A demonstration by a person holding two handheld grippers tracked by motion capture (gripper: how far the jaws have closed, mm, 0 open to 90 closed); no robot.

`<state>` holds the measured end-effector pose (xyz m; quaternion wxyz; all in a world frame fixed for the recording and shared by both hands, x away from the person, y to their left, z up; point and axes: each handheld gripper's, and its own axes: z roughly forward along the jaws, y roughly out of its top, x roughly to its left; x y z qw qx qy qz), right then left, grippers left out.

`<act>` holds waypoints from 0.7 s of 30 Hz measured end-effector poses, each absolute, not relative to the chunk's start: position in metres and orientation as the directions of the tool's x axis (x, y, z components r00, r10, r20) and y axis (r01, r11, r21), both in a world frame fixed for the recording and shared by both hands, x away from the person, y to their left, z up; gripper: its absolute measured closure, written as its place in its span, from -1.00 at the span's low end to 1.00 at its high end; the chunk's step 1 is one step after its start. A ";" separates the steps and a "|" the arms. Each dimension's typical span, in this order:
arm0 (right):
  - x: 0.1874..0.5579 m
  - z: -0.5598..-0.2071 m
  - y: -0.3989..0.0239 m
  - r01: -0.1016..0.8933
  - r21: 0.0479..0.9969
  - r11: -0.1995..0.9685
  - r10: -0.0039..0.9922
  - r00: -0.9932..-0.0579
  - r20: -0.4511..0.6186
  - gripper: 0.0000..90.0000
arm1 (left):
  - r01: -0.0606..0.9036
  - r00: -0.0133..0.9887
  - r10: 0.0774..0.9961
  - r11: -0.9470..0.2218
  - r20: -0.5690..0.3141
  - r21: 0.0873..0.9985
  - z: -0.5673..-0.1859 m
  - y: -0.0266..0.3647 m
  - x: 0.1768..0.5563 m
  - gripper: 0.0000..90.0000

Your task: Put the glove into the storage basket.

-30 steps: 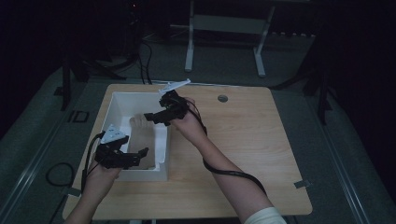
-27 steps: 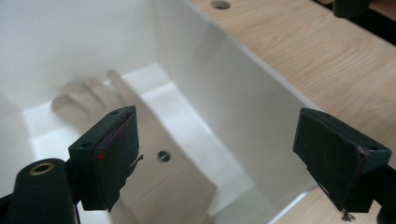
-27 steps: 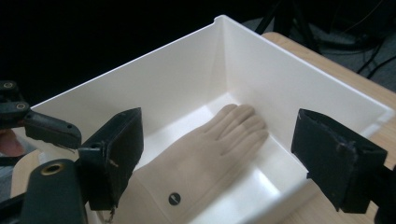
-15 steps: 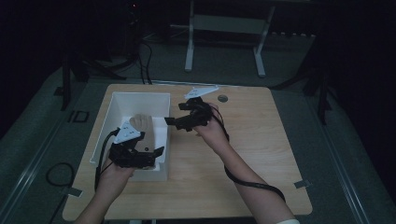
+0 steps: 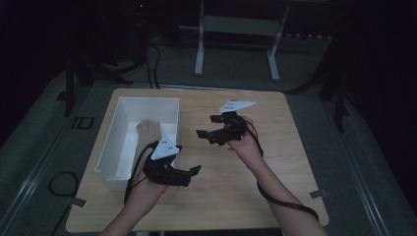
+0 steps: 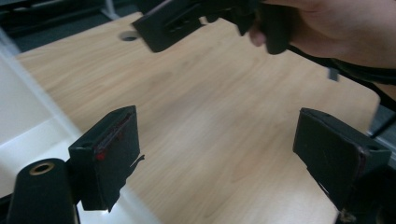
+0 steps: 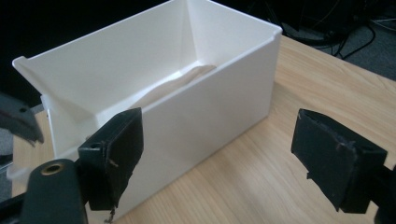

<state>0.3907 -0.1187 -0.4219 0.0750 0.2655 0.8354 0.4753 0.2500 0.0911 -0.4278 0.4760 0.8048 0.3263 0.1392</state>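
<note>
Both hands have pulled back out of the tall white rectangular plastic bin (image 5: 110, 147) since the earlier frames, and now sit over bare tabletop to its right. At far left the bin stands on the light wooden table (image 5: 295, 162), and a pale tan, soft-looking object (image 5: 148, 130) lies on its floor toward the far end; what it is I cannot tell. Just beside the bin's near right corner, the left gripper (image 5: 193, 172) hangs with its jaws spread wide and nothing between them. Farther right, the right gripper (image 5: 202, 133) faces the bin wall, its jaws equally wide apart and empty. As a risk, the left gripper sits close to the bin's corner, so a careless sweep could knock or shove the light bin askew.
</note>
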 end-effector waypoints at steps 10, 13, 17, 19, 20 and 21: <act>0.378 -0.448 -0.151 0.399 0.812 0.426 0.526 -0.840 0.137 -0.63 | 0.379 0.801 0.591 -0.382 -0.092 0.843 -0.442 0.057 0.247 -0.66; 0.375 -0.458 -0.159 0.408 0.809 0.423 0.532 -0.834 0.142 -0.63 | 0.390 0.808 0.580 -0.394 -0.104 0.832 -0.453 0.049 0.248 -0.66; 0.371 -0.470 -0.167 0.413 0.807 0.423 0.540 -0.830 0.141 -0.64 | 0.386 0.817 0.569 -0.412 -0.098 0.826 -0.466 0.043 0.249 -0.66; 0.369 -0.476 -0.170 0.415 0.804 0.425 0.539 -0.830 0.143 -0.64 | 0.386 0.821 0.561 -0.416 -0.102 0.823 -0.472 0.040 0.250 -0.66; 0.368 -0.481 -0.172 0.415 0.805 0.425 0.538 -0.831 0.144 -0.65 | 0.386 0.822 0.560 -0.420 -0.100 0.821 -0.474 0.039 0.250 -0.66; 0.368 -0.483 -0.174 0.413 0.805 0.427 0.538 -0.831 0.141 -0.65 | 0.385 0.824 0.557 -0.424 -0.099 0.819 -0.477 0.037 0.251 -0.66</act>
